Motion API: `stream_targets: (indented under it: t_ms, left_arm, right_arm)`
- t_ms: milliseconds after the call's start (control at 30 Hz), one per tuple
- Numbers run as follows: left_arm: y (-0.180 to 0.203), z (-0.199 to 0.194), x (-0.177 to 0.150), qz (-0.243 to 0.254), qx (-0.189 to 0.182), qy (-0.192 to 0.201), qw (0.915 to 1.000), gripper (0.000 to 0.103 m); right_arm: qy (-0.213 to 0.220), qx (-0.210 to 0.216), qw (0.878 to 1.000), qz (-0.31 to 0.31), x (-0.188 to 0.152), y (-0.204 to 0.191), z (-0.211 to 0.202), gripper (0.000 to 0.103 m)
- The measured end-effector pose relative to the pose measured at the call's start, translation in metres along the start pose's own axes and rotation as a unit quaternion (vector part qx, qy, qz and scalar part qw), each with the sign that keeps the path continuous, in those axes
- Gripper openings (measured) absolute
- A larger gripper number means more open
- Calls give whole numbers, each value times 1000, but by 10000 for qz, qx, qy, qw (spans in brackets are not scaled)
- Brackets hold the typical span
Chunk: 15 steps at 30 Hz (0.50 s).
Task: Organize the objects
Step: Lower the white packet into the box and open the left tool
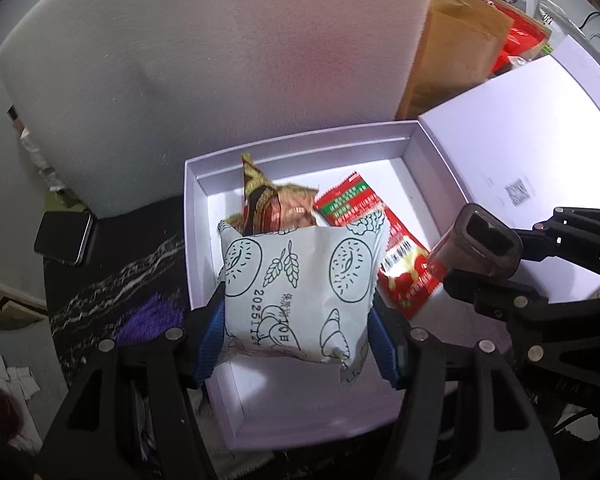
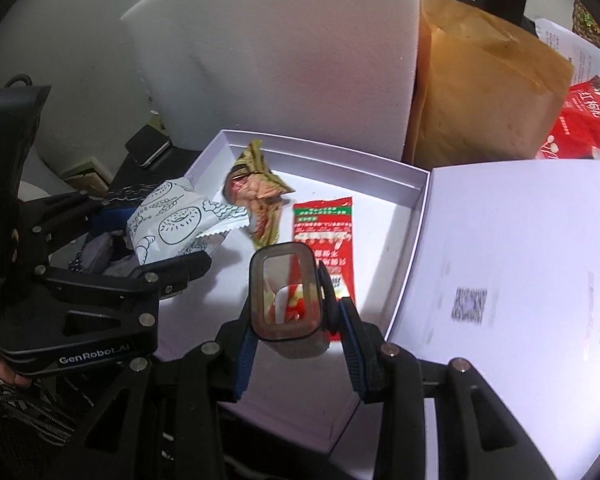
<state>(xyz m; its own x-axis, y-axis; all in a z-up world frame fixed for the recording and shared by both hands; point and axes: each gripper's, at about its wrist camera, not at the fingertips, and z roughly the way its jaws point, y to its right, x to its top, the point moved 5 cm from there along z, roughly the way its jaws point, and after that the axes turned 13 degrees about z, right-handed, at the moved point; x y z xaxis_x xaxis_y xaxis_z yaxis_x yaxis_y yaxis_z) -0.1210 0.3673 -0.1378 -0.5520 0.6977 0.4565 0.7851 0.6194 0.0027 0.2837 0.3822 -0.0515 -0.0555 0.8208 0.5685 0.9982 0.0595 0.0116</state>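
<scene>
My left gripper (image 1: 296, 320) is shut on a white bread packet (image 1: 300, 292) printed with green bagels and croissants, which hangs over the near left part of an open white box (image 1: 300, 140). In the box lie a gold-brown snack wrapper (image 1: 276, 204) and a red sachet (image 1: 364, 208). My right gripper (image 2: 298, 344) is shut on a small clear rectangular container (image 2: 286, 292), held over the box (image 2: 340, 160) just above the red sachet (image 2: 324, 232). In the right wrist view the bread packet (image 2: 176, 224) and the gold-brown wrapper (image 2: 256, 192) show to the left.
The box's white lid (image 2: 520, 240) lies flat against its right side. A white foam board (image 1: 220, 60) stands behind the box, with a brown paper bag (image 1: 452, 48) and red packages (image 2: 588, 120) to the right. A dark phone (image 1: 62, 238) lies on the marbled tabletop (image 1: 120, 272).
</scene>
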Motion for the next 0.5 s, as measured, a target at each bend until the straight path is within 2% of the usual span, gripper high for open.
stream_targets:
  t_ms: [267,500]
  left_arm:
    - [-8,23,27,129,29,116,9998,61]
    - [-13,36,34,137,36,147,9998,62]
  right_arm:
    - [10,-107,9999,136,21,8,20,38]
    - [-18,-196,9996,184,29,10,34,39]
